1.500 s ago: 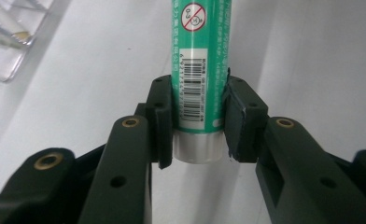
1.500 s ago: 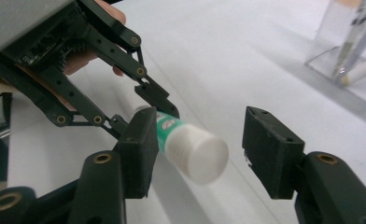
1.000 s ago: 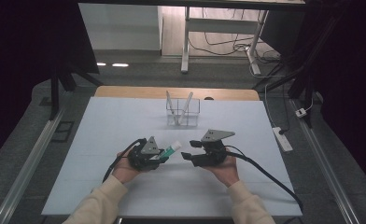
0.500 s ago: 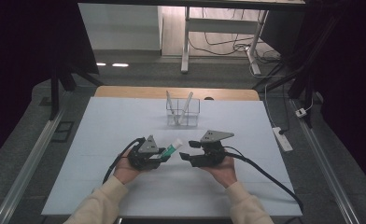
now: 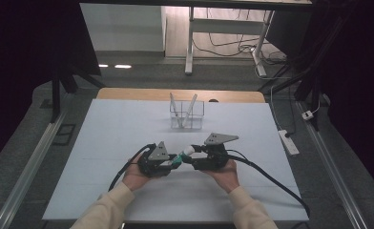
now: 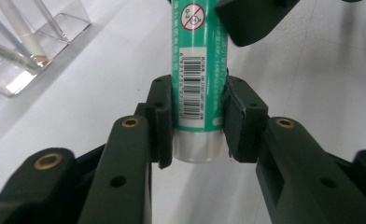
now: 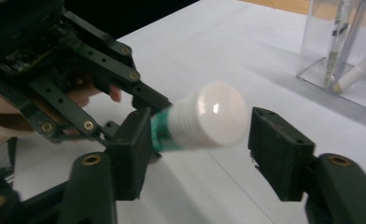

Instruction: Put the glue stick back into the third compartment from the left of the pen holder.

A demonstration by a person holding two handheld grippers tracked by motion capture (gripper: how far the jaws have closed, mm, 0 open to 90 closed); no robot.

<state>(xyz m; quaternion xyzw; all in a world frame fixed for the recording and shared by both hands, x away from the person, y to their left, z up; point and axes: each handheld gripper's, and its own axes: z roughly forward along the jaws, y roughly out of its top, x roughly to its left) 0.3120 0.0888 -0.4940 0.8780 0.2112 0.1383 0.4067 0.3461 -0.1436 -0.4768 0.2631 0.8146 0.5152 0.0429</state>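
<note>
A green tube (image 6: 199,70) with a barcode label and a white screw cap (image 7: 214,119) is held level above the white table, between my two grippers. My left gripper (image 6: 199,126) is shut on the tube near its white bottom end, and in the high view (image 5: 172,162) it sits left of centre. My right gripper (image 7: 204,142) stands open around the cap; its left pad is close to the cap and a gap shows at the right pad (image 7: 277,144). From above, the right gripper (image 5: 195,158) faces the left one with the tube (image 5: 180,156) between them.
A clear plastic box (image 5: 187,115) holding several thin sticks stands farther back at the table's middle, also visible as the clear box (image 7: 344,51) in the right gripper view. A power strip (image 5: 288,142) lies off the table's right edge. Cables trail toward the front.
</note>
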